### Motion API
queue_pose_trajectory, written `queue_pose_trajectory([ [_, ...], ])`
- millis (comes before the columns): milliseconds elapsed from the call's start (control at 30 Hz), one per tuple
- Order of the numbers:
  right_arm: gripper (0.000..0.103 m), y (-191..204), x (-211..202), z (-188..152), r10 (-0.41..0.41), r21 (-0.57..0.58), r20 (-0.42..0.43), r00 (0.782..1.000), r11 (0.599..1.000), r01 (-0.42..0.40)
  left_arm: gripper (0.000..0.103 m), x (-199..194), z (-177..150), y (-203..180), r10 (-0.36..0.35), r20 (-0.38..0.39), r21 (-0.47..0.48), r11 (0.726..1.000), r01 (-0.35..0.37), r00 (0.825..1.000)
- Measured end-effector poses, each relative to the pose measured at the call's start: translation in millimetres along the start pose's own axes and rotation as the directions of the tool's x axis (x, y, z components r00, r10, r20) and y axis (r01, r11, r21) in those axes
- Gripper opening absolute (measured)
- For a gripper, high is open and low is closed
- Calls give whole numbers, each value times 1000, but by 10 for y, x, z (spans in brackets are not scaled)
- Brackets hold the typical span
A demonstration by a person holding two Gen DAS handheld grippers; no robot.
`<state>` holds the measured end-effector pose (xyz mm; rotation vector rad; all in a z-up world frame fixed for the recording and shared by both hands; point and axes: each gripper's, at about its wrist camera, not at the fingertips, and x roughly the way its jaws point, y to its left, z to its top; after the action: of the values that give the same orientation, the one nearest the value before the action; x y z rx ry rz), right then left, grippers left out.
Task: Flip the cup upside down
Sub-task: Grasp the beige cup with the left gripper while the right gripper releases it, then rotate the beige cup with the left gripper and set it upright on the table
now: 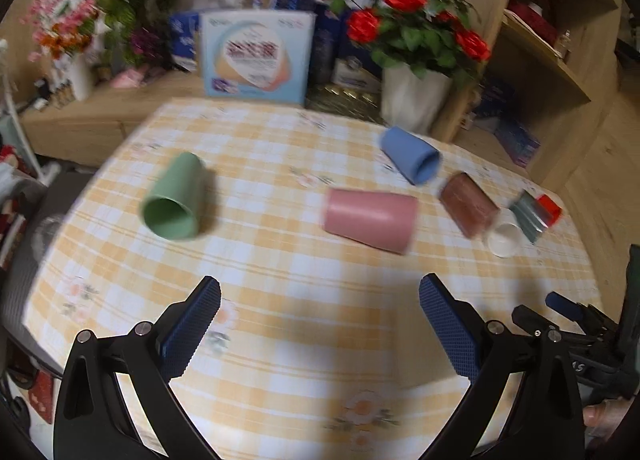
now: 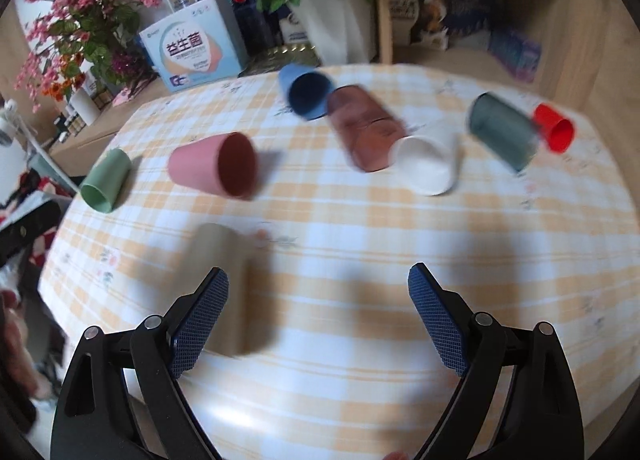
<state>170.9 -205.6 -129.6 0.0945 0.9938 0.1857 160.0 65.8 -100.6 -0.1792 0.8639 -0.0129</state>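
Observation:
Several cups lie on their sides on the checked tablecloth (image 1: 280,260). In the left wrist view: green cup (image 1: 174,197), pink cup (image 1: 370,217), blue cup (image 1: 410,155), brown cup (image 1: 468,203), white cup (image 1: 504,238), grey-green cup (image 1: 528,215), red cup (image 1: 550,209). My left gripper (image 1: 320,300) is open and empty, above the cloth short of the pink cup. In the right wrist view, a beige cup (image 2: 224,280) stands blurred by the left finger of my right gripper (image 2: 318,288), which is open and empty. The pink cup (image 2: 216,169) and white cup (image 2: 428,161) lie beyond.
Behind the table stand a red-rose pot (image 1: 412,59), a pink flower bunch (image 1: 100,3), a light blue box (image 1: 256,55) and wooden shelves (image 1: 560,39). The right gripper shows at the left view's right edge (image 1: 568,312). The table edge runs along the left side.

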Motion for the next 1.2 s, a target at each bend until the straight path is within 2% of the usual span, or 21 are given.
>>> queue_pose_trajectory([
  [100, 88, -273, -88, -70, -55, -12, 27, 998, 998, 55, 97, 175, 10, -152, -84, -78, -37, 996, 82, 993],
  [167, 88, -424, -107, -101, -67, 1, 25, 997, 998, 67, 93, 353, 27, -274, -126, -137, -61, 991, 118, 983],
  [233, 88, -601, -116, -123, -127, 14, 17, 992, 992, 127, 87, 572, 53, -387, -160, -209, -82, 986, 145, 965],
  [300, 88, -768, -134, -137, -169, 27, 25, 985, 985, 168, 84, 819, 72, -470, -191, -290, -115, 980, 164, 938],
  [433, 88, -1076, -202, -164, -202, 90, 37, 979, 976, 198, 81, 1138, 99, -560, -161, -385, -105, 986, 130, 909],
  [600, 88, -1433, -288, -190, -237, 160, 57, 970, 961, 226, 79, 1395, 84, -630, -122, -458, -54, 993, 109, 881],
  [733, 88, -1588, -316, -187, -246, 207, 64, 967, 952, 228, 59, 1529, 60, -617, -92, -491, -47, 996, 79, 866],
  [767, 88, -1608, -329, -189, -246, 216, 68, 967, 950, 226, 58, 1555, 44, -628, -96, -502, -44, 995, 85, 860],
  [900, 88, -1620, -335, -194, -243, 223, 72, 967, 949, 222, 58, 1603, 9, -666, -93, -515, -30, 995, 90, 852],
  [967, 88, -1608, -329, -197, -236, 223, 71, 969, 951, 216, 54, 1629, -4, -667, -97, -515, -32, 995, 94, 852],
  [1200, 88, -1562, -359, -188, -223, 218, 72, 972, 954, 203, 54, 1405, -60, -656, -125, -458, -12, 991, 134, 880],
])
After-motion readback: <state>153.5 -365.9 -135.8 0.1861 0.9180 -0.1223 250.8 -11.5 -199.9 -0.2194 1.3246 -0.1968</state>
